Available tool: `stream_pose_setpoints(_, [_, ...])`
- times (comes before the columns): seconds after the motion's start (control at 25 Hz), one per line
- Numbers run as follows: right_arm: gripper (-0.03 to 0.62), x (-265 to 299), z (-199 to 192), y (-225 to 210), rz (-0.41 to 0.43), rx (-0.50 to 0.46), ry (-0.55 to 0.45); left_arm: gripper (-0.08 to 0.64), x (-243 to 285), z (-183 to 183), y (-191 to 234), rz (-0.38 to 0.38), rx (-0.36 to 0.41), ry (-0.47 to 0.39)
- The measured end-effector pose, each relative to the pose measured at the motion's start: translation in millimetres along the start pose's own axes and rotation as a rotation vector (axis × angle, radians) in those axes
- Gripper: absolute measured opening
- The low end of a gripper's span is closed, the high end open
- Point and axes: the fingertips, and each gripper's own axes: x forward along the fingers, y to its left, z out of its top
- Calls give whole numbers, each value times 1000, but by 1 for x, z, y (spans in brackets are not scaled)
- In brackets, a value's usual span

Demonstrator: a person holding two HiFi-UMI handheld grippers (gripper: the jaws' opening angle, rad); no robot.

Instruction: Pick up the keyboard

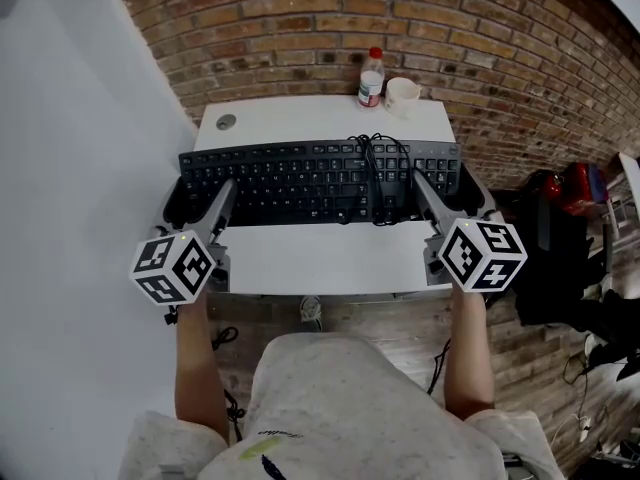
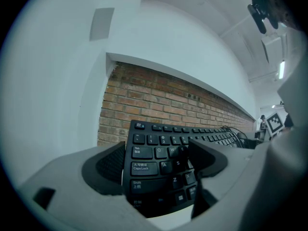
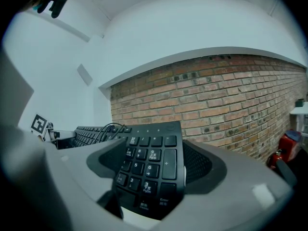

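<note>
As only gripper views show, left claw [image 2: 159, 163], right claw [image 3: 150, 166] clamp keyboard [image 1: 300, 180] ends.

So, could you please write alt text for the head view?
A person's left gripper and right gripper hold the two ends of a black keyboard at a white table by a brick wall. The keyboard's cable lies coiled on its keys; a bottle and a white cup stand at the table's far edge.

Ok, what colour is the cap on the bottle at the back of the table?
Red cap, on the clear bottle; the head view shows it best.
</note>
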Motion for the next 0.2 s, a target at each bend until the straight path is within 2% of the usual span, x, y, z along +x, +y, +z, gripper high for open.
stream_pose_setpoints(0.2, [373, 2, 0, 0, 0, -7, 4, 403, 1, -2, 1, 1, -8, 4])
